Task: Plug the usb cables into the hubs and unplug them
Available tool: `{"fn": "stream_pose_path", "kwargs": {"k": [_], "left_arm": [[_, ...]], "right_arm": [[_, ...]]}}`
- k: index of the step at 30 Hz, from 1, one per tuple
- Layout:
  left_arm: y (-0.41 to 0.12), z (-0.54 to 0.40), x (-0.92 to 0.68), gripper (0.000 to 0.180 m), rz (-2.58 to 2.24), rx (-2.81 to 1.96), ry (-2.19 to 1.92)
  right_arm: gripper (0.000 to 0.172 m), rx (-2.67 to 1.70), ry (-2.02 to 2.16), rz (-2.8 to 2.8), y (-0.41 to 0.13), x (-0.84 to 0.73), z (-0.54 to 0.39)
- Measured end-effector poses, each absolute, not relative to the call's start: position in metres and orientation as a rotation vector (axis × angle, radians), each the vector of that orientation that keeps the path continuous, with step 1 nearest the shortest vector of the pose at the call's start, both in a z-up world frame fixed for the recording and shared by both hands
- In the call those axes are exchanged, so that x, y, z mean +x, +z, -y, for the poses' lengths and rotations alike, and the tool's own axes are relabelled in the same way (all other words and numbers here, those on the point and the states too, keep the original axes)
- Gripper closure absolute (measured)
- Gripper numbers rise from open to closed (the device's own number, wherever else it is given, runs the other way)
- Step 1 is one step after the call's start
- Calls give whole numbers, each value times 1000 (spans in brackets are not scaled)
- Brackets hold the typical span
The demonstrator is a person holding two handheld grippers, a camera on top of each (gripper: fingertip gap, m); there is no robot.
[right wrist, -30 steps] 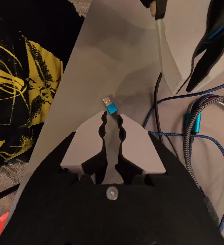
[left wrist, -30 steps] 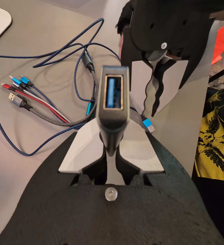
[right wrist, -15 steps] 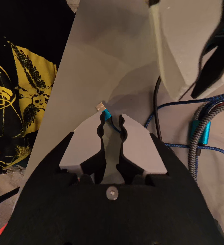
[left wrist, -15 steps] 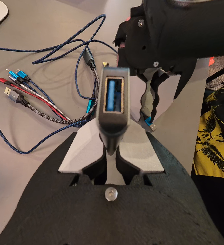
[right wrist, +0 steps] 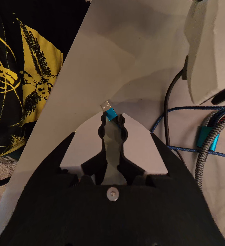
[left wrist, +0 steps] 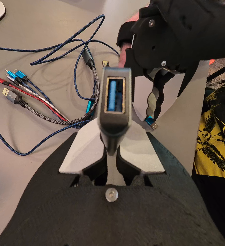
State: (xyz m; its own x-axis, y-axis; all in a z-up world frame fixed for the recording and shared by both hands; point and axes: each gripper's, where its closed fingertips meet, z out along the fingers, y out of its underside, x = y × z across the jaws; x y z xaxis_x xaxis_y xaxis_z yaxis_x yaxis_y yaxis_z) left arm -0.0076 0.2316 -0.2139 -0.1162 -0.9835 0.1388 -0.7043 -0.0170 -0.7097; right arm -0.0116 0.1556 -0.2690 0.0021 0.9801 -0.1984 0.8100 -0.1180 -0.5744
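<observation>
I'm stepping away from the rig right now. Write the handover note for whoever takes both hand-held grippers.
Left hand-held gripper: shut on the grey hub, held up off the table, its blue port empty and facing the camera.
Right hand-held gripper: fingertips astride the blue USB plug on the table; whether they grip it yet is unclear.
Spare cables lie loose on the hub's left.
Done: hub picked up.
Left: secure the plug, lift, insert it into the port, then unplug.
</observation>
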Motion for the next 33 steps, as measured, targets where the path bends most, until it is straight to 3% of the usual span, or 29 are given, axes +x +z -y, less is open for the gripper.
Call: {"fn": "stream_pose_path", "kwargs": {"k": [1, 18, 29, 30, 33], "left_arm": [[-214, -231, -8, 170, -1861, -1753, -924], [-210, -227, -10, 170, -1870, -1749, -954], [-198, -207, 0, 170, -1782, -1882, -1338], [-197, -205, 2, 170, -1774, -1885, -1359], [-192, -199, 9, 170, -1754, -1880, -1431]], "right_arm": [[154, -1986, 830, 1852, -269, -12, -155], [160, -1896, 677, 1761, -262, -3, -159], [161, -1695, 317, 1479, -153, 35, -207], [172, -1678, 253, 1473, -147, 38, -213], [172, -1638, 126, 1484, -137, 38, -223]]}}
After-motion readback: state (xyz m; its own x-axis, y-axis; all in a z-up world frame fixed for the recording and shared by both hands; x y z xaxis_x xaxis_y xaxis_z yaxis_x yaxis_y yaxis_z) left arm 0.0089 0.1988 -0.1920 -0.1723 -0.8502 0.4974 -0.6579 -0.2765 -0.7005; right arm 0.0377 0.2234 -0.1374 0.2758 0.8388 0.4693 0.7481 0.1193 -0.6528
